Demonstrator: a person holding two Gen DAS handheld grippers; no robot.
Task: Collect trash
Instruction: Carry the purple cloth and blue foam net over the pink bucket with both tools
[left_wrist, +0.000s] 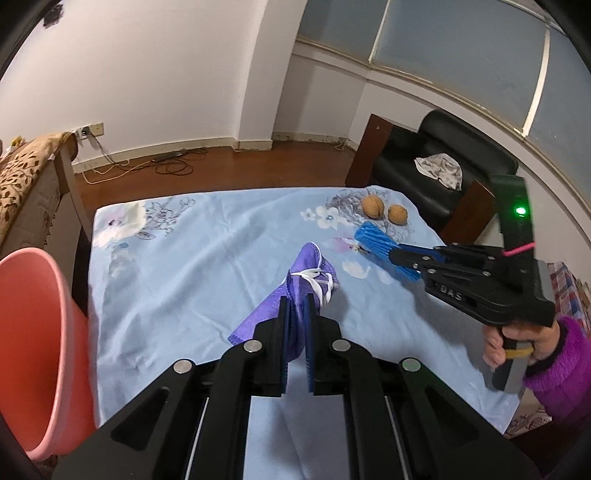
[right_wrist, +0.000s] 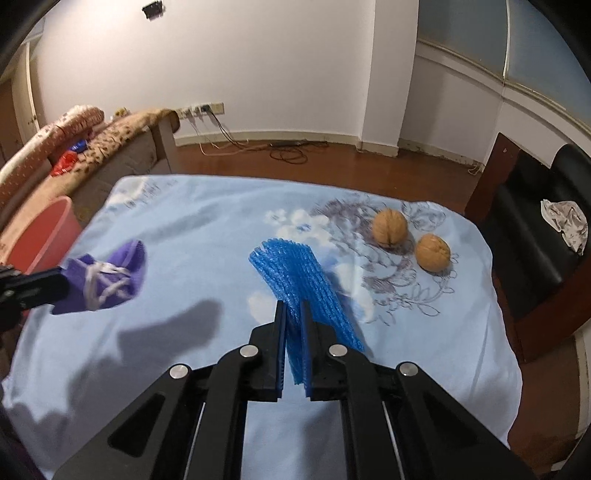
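A crumpled purple face mask (left_wrist: 295, 295) with white ear loops hangs above the blue floral cloth, and my left gripper (left_wrist: 297, 301) is shut on it. From the right wrist view the same mask (right_wrist: 110, 277) shows at the left, lifted off the cloth. My right gripper (right_wrist: 293, 306) is shut on a blue foam net sleeve (right_wrist: 299, 273), whose free end fans out ahead of the fingers. That net sleeve (left_wrist: 376, 240) and the right gripper (left_wrist: 384, 251) appear at the right in the left wrist view, held by a hand in a purple sleeve.
Two walnuts (right_wrist: 389, 227) (right_wrist: 432, 253) lie on the cloth-covered table (right_wrist: 184, 206) at the far right. A pink bucket (left_wrist: 37, 350) stands at the table's left edge. A black armchair (left_wrist: 436, 173) with a rag sits beyond the far right corner; a sofa (right_wrist: 74, 147) is left.
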